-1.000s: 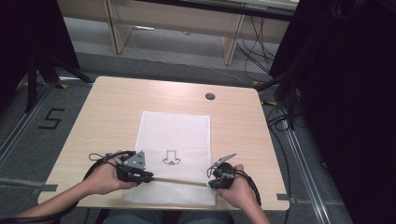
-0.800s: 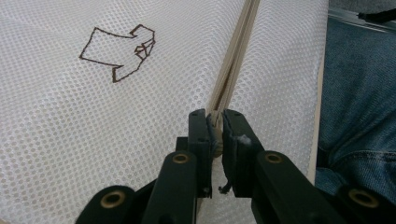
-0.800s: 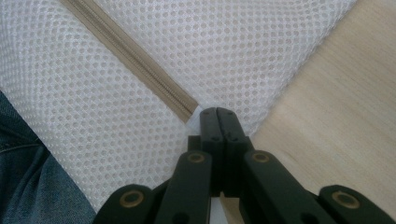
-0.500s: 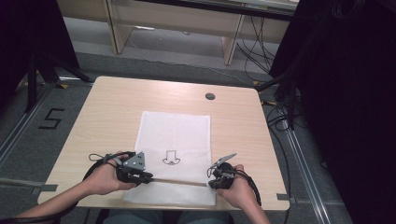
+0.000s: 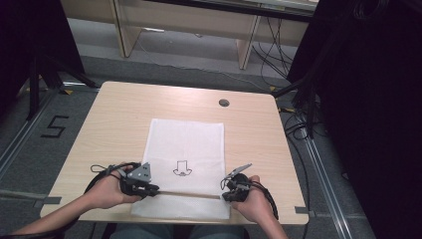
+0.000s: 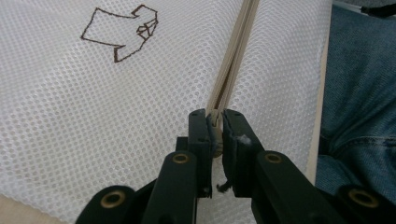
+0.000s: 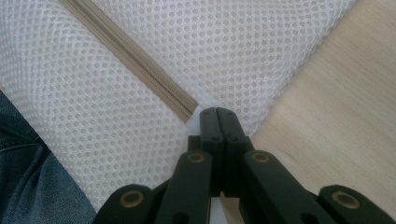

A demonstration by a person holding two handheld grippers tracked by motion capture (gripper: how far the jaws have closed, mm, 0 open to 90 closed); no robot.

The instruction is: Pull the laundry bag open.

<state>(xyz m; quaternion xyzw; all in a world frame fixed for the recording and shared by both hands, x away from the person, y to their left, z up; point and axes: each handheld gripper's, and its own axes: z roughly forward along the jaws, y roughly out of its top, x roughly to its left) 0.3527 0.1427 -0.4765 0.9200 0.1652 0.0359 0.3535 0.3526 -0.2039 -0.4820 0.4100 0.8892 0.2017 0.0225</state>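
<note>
A white mesh bag [image 5: 184,142] lies flat on the wooden table [image 5: 119,114], with a small dark outline drawing [image 5: 181,168] printed on it. A beige zipper [image 5: 186,194] runs across the bag near the table's front edge. My left gripper [image 5: 152,190] is at the zipper's left end. In the left gripper view its jaws [image 6: 215,116] are shut on the beige zipper pull, and the zipper [image 6: 238,51] stretches away from them. My right gripper [image 5: 225,195] is at the zipper's right end. There it [image 7: 217,112] is shut on the mesh bag [image 7: 224,42] just past the zipper [image 7: 130,60].
A round cable hole [image 5: 224,103] sits in the table's far right part. The person's jeans [image 6: 359,102] show just beyond the front edge. Bare wood [image 7: 336,102] lies to the right of the bag. A "5" [image 5: 53,127] is marked on the floor at left.
</note>
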